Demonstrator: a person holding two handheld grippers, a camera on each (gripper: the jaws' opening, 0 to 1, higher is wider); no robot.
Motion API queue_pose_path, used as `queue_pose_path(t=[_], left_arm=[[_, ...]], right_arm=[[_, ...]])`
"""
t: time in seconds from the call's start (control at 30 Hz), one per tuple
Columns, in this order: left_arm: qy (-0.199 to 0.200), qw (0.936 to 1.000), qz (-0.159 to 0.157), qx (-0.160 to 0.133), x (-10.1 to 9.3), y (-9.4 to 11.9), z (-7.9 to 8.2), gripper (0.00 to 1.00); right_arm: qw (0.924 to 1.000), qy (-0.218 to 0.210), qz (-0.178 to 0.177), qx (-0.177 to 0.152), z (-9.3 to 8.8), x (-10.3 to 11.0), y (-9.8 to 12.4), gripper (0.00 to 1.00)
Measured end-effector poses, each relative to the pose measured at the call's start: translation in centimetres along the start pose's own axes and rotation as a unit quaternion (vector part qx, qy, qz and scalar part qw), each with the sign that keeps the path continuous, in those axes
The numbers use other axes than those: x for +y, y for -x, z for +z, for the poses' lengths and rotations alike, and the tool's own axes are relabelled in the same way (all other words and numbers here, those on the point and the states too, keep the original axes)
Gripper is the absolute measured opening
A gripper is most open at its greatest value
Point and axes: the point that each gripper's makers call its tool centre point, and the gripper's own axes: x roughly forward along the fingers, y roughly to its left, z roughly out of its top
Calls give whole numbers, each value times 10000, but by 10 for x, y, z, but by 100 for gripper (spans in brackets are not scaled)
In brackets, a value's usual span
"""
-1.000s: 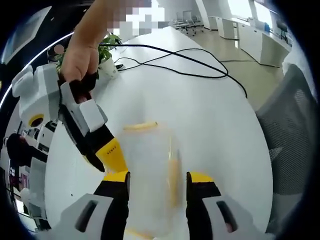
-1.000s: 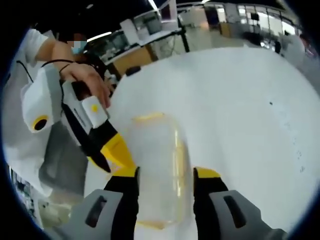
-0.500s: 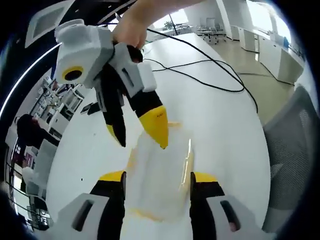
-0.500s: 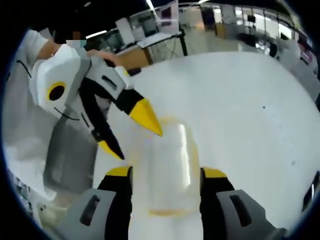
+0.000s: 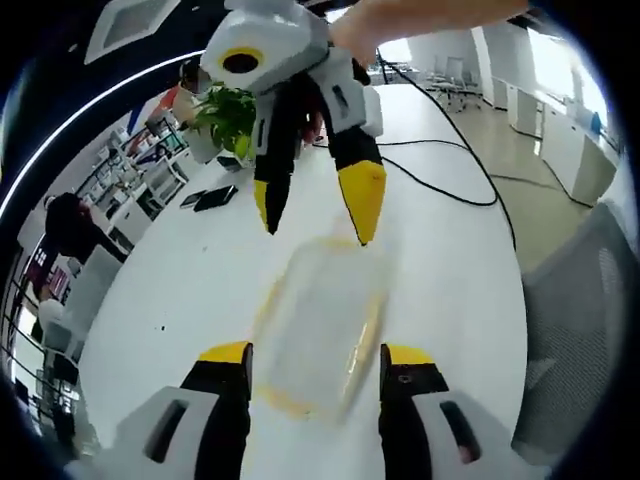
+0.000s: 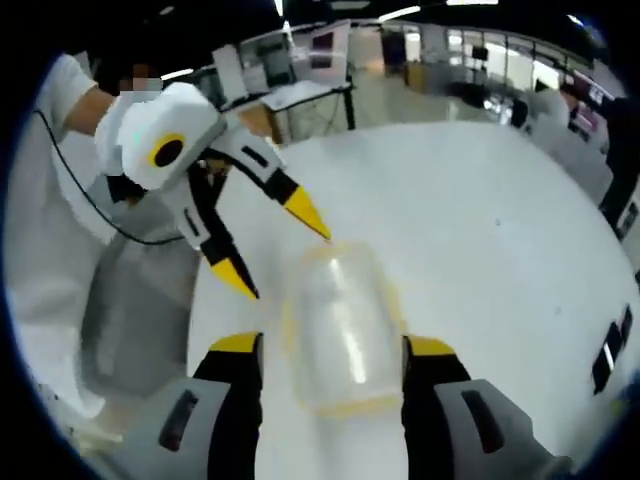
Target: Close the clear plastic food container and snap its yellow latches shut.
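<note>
Now both grippers' fingers wide apart w/ container (image 5: pixel 320 335) between, untouched.

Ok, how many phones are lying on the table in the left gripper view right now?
2, I think: dark phones lying side by side on the white table, beside the potted plant at the far end. They're small and blurry, and more may be hidden behind the right gripper.

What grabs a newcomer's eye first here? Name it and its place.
The clear plastic food container with yellow trim lies on the white table, between the open fingers of the left gripper. The right gripper hangs over its far end with fingers spread. Behind, black cables and a potted plant sit on the table.
</note>
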Motion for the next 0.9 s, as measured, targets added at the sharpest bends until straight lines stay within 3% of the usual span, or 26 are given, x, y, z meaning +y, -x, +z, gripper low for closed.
queue_pose_path(t=[0.23,0.43,0.57,0.7,0.9], left_arm=[[530,9980,305,-144,10,7,-9,46],[1011,9931,544,-256,13,9,-20,46],[1196,9906,593,-312,12,10,-23,46],[1227,9897,644,-364,9,10,-25,45],[1422,9859,759,-456,10,8,-33,45]], right_arm=[[9970,-214,-580,-457,-7,15,6,55],[9882,-537,-1154,-850,-16,19,4,57],[9792,-947,-1386,-1144,-23,23,4,57],[9643,-1465,-1598,-1520,-27,24,6,57],[9487,-1695,-2048,-1714,-40,22,7,56]])
